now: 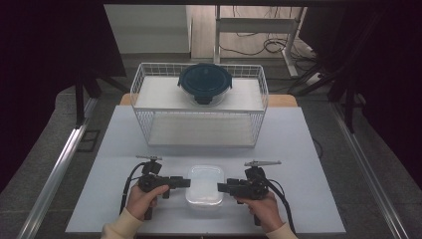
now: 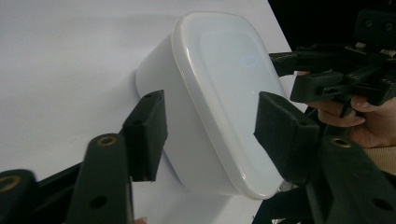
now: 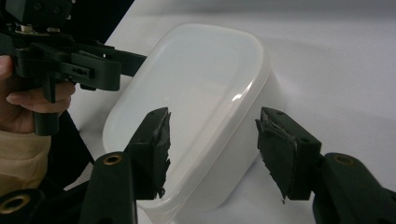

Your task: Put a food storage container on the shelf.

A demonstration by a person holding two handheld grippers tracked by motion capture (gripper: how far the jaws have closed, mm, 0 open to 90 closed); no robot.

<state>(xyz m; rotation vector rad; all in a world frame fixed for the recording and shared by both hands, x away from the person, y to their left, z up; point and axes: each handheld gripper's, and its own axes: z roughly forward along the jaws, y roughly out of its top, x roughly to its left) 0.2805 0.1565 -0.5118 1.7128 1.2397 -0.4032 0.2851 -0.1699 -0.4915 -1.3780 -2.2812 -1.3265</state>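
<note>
- We see a pale grey-white surface [image 1: 298,149] with a grey floor around it, metal rails running along both sides, and dark curtains to the left and right.
- Beyond the far edge stands a white desk frame [image 1: 259,30] with cables lying on the floor beneath it.
- On the far half of the surface sits a white wire basket [image 1: 142,82] with a flat white shelf across it; a round glass container with a dark blue clip lid [image 1: 205,82] rests on that shelf, and we cannot tell whether anything is inside it.
- Near the person's edge, in the middle, lies a white lidded plastic box [image 1: 204,186]; its lid is on and its frosted walls hide what is inside.
- The left hand-held gripper [image 1: 186,182] comes at the box from the left, the right hand-held gripper [image 1: 221,187] from the right, each in a hand with a cream sleeve.
- From above we cannot tell the gaps between the jaws; the gripper views show them.
- The left gripper view shows the left hand-held gripper [image 2: 210,135] part open, its jaws astride the box's lid rim, one pad low by the wall, the other over the lid top, neither plainly pressing.
- The right gripper view shows the right hand-held gripper [image 3: 212,149] likewise part open around the box's corner, with a gap at the right pad, whose rubber is torn.
</note>
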